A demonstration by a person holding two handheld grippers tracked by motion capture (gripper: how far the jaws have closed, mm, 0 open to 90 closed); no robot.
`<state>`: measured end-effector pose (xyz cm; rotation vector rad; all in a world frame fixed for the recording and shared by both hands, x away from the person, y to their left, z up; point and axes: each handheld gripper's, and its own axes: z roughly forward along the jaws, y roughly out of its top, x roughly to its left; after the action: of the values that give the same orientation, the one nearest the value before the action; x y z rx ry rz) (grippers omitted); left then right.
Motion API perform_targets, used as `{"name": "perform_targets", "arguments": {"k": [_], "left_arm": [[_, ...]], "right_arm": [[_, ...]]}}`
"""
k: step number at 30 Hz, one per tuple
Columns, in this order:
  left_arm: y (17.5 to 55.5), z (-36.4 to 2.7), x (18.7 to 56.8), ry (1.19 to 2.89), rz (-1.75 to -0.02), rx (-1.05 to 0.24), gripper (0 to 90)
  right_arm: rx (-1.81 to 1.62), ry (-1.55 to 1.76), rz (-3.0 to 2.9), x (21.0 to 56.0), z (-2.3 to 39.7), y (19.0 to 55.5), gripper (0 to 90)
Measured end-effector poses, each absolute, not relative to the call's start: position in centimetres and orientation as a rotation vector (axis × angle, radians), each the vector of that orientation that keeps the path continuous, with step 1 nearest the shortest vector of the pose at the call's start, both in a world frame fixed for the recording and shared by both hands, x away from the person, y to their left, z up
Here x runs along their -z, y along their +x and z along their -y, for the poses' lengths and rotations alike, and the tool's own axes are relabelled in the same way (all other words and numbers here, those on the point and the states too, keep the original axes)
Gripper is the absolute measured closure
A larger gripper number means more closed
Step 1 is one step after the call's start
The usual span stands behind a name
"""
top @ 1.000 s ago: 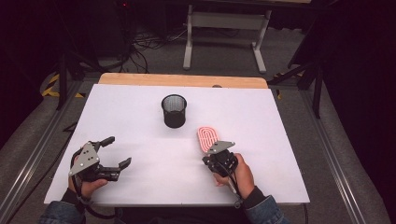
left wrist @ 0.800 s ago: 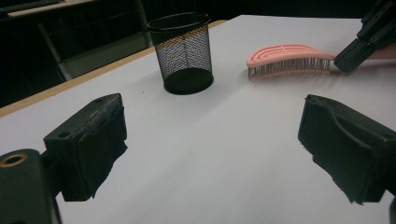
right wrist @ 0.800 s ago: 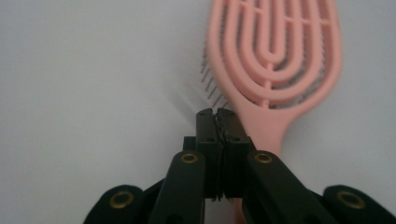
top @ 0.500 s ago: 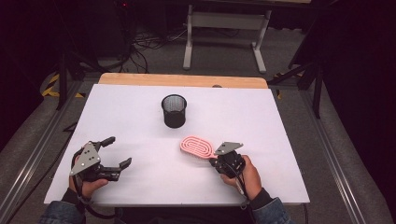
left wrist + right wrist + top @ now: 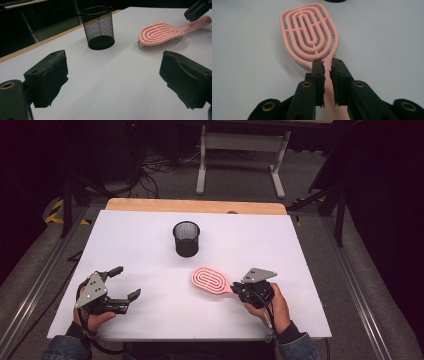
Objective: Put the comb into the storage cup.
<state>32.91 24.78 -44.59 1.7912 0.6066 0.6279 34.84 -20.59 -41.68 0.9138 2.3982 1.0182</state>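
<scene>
One white worktop (image 5: pixel 150 240) is carrying one black mesh cup (image 5: pixel 186 238) at centre-back and one pink hairbrush (image 5: pixel 209 280) lying bristles-down near the front right. Right gripper (image 5: pixel 238 289) fingers are clamping the brush handle. Left gripper (image 5: pixel 126 282) is sitting front left, fingers spread wide, gripping nothing. Nothing is standing between cup and brush.
</scene>
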Motion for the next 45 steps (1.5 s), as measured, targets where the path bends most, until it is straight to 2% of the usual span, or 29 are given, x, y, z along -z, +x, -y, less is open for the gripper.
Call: {"name": "perform_targets", "arguments": {"k": [6,16,19,22,29,36,45], "left_arm": [[32.9,-24.8,44.6,1.79,-0.607,-0.628,9.2],[33.0,-24.6,44.7,1.802,-0.609,-0.622,9.2],[33.1,-24.6,44.8,1.809,-0.605,-0.627,9.2],[33.1,-24.6,44.8,1.811,-0.605,-0.62,9.2],[33.2,-24.4,44.9,1.819,-0.601,-0.617,9.1],[33.3,-24.3,45.0,1.829,-0.6,-0.61,8.9],[33.2,-24.4,44.9,1.833,-0.597,-0.612,8.7]], "right_arm": [[-1.023,0.904,-2.363,41.0,21.3,35.0,68.6],[-0.963,0.822,-2.456,40.5,21.4,36.0,35.7],[-0.899,0.813,-2.52,40.9,21.0,36.5,23.1],[-0.848,0.81,-2.548,41.3,20.5,37.0,15.8],[-0.826,0.839,-2.584,41.4,20.1,38.0,10.2],[-0.672,0.853,-2.679,42.3,19.3,38.5,9.4],[-0.576,0.821,-2.741,43.0,18.0,39.3,17.0]]}}
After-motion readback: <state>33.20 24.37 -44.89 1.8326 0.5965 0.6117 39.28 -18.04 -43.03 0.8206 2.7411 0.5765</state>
